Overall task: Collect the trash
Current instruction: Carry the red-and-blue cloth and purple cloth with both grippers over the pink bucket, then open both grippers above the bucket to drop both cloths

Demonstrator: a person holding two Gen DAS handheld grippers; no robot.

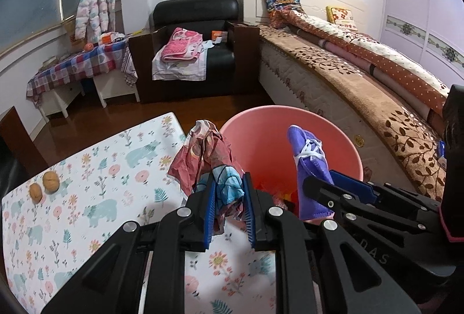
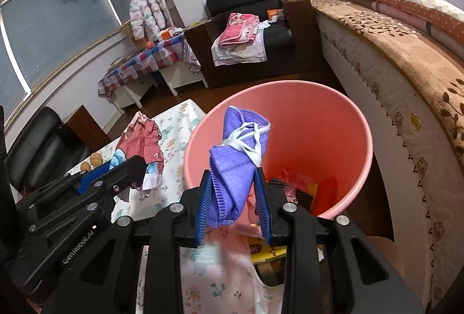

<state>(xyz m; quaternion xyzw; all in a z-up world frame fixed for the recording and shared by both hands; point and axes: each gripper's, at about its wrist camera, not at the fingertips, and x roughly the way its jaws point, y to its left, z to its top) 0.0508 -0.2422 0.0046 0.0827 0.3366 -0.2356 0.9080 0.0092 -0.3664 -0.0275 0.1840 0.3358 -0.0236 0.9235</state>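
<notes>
Left tongs (image 1: 229, 192) clench a crumpled red and blue wrapper (image 1: 203, 157), which sticks up past their tips above the flowered tabletop (image 1: 87, 192), just left of the pink bin (image 1: 290, 122). Right tongs (image 2: 233, 192) grip a folded purple face mask (image 2: 240, 151) with white ear loops, holding it upright over the bin's open mouth. Beneath those tips, red and yellow scraps (image 2: 304, 186) lie at the bin's bottom. Two walnuts (image 1: 43, 186) sit on the tabletop well to the left of the left tongs. A bed (image 1: 377, 99) runs along to the right of both.
</notes>
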